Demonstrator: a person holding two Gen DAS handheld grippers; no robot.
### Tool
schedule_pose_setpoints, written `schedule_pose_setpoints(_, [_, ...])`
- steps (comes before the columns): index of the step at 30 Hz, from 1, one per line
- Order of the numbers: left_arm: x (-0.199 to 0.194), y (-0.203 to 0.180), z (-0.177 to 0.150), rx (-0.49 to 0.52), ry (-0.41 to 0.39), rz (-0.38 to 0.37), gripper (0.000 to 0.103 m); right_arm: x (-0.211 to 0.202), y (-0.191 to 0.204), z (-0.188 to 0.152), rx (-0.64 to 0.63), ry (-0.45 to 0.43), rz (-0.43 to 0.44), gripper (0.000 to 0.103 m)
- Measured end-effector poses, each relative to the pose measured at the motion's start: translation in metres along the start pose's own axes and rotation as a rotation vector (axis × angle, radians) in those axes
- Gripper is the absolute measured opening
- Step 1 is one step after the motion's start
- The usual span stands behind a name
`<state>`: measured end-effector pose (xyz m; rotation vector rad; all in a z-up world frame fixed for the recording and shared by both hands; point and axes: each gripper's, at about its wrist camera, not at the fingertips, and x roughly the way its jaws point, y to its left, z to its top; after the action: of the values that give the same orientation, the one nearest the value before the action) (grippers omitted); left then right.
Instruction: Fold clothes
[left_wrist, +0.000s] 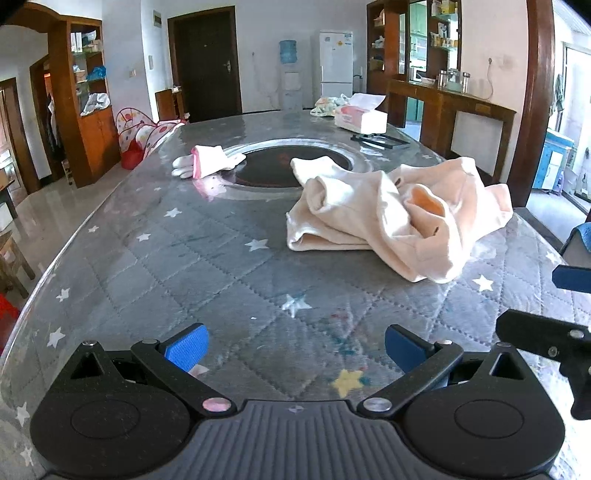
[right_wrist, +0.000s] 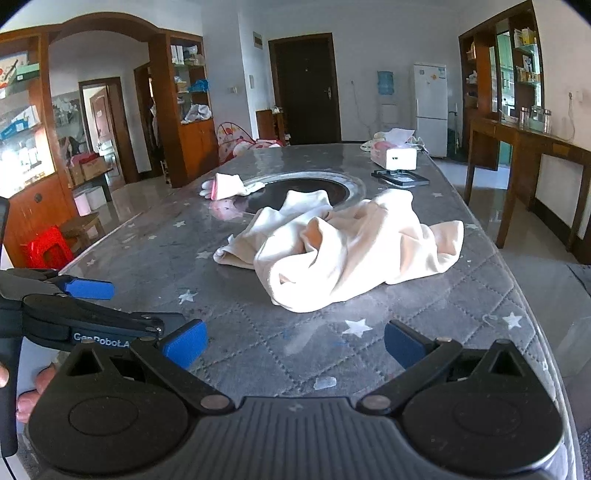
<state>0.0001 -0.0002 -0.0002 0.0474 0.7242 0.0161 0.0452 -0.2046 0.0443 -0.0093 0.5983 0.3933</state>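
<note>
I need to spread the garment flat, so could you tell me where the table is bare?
Bare quilted cover lies between both open grippers, left gripper and right gripper, and the crumpled cream garment, and along its left side. Crowded farther back: pink-white cloth, tissue box.

Only "GenRobot.A…" can be read, partly cut off, printed in white on left gripper (right_wrist: 88, 291) body.

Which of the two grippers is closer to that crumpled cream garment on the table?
Right, slightly. The right gripper faces the garment head-on; the left gripper sits beside it, with the garment ahead and off to its right.
</note>
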Motion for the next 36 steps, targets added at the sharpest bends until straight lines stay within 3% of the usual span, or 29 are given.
schedule_pose_setpoints(11, [-0.011,-0.017,-0.006,0.023,-0.028,-0.02,0.103,-0.012,-0.001,-0.008,0.009,-0.006,-0.008,0.103])
schedule_pose_setpoints(24, [-0.021,-0.017,-0.01,0.01,0.017,-0.023,0.103,-0.014,0.004,-0.013,0.019,0.022,-0.076,0.103])
schedule_pose_setpoints(36, [-0.03,-0.01,-0.005,-0.041,0.009,-0.019,0.103,-0.015,0.009,-0.013,0.159,0.037,-0.092,0.103])
